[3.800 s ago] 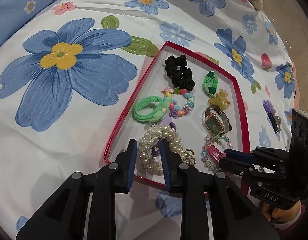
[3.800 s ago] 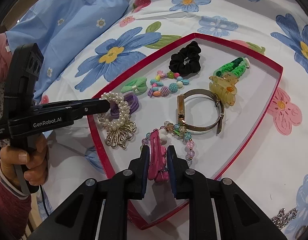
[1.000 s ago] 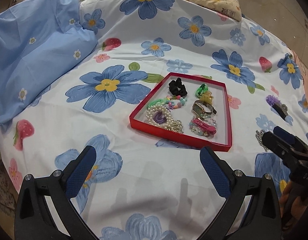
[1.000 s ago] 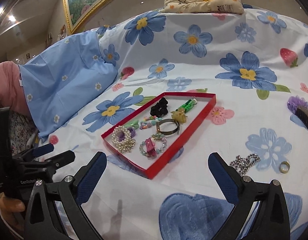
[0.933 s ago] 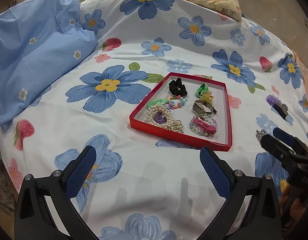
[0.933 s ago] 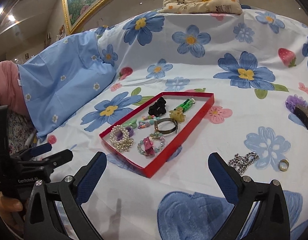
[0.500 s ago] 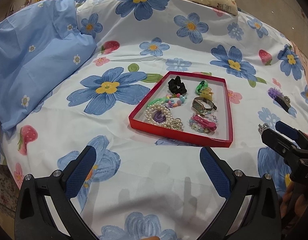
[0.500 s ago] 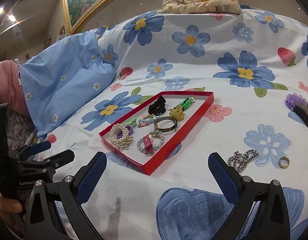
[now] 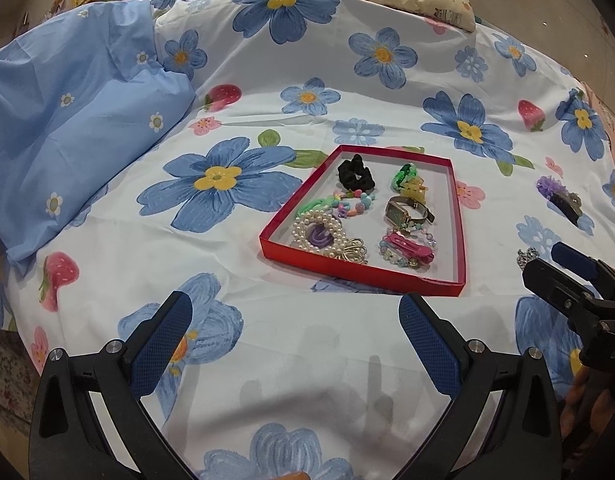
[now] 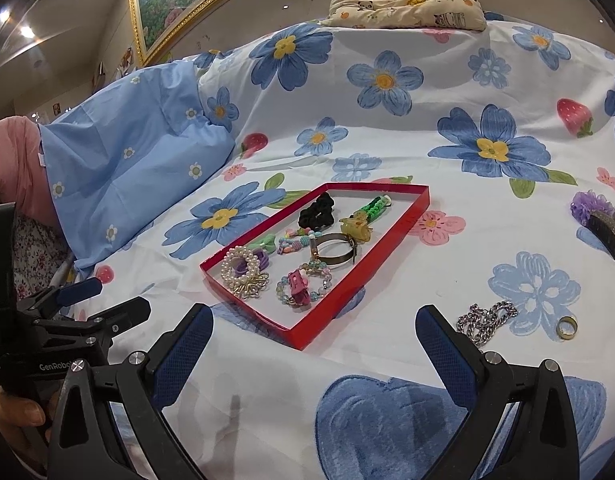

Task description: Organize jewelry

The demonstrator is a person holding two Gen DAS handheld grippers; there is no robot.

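Observation:
A red tray (image 9: 461, 236) (image 10: 421, 200) lies on the flowered bedsheet. It holds a pearl bracelet (image 9: 317, 232) (image 10: 241, 266), a pink clip (image 9: 409, 246) (image 10: 298, 290), a watch (image 9: 403, 212), a black scrunchie (image 9: 355, 174) and other pieces. Outside the tray lie a silver chain (image 10: 485, 320), a gold ring (image 10: 566, 327) and a purple hair clip (image 9: 559, 196) (image 10: 599, 216). My left gripper (image 9: 295, 340) is open and empty, in front of the tray. My right gripper (image 10: 315, 350) is open and empty, with the chain just beyond its right finger.
A blue pillow (image 9: 67, 120) lies at the left. A cream patterned cushion (image 10: 407, 4) rests at the far edge of the bed. The right gripper shows at the right edge of the left wrist view (image 9: 563, 276). The left gripper shows at the left of the right wrist view (image 10: 103, 300).
Both grippers let go of the pearl bracelet and pink clip, opened wide and drew back from the tray. In the last second they shifted only slightly.

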